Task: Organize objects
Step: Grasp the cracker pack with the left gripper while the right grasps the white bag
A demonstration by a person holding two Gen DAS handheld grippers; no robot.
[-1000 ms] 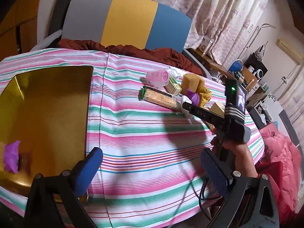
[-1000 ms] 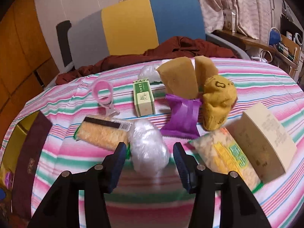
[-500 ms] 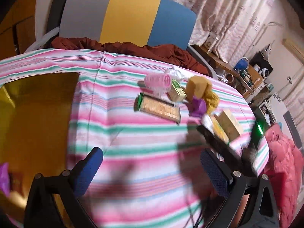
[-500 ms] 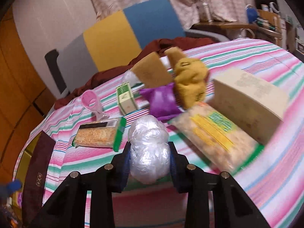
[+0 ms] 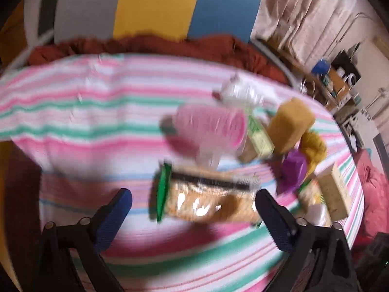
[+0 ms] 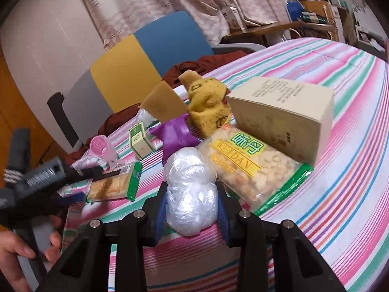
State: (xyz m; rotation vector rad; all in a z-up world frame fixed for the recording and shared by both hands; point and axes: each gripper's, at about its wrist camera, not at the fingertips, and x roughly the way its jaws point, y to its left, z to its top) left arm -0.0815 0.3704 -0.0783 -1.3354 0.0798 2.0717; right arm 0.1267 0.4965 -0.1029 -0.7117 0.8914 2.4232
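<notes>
My right gripper [image 6: 190, 209] is shut on a white plastic-wrapped bundle [image 6: 190, 189], held just above the striped tablecloth [image 6: 340, 170]. A cracker pack with a green end [image 5: 206, 199] lies flat on the cloth. My left gripper [image 5: 193, 202] hangs over it, its blue pads [image 5: 116, 209] apart on either side and not touching the pack. Its jaws are closing slightly. The right wrist view shows the left gripper [image 6: 85, 185] at the left, in a person's hand, reaching the cracker pack [image 6: 114, 185].
Behind the pack lie a pink roll [image 5: 209, 129], a green box [image 5: 259, 136], a tan sponge [image 6: 163, 102], a purple packet [image 6: 173, 135] and a yellow cloth [image 6: 209, 102]. A snack bag [image 6: 250, 168] and a beige box [image 6: 279, 119] sit right of the bundle. A chair [image 5: 155, 4] stands behind the table.
My left gripper has swept right from the gold tray to the cracker pack and dropped lower. My right gripper has shut on the white bundle and rolled.
</notes>
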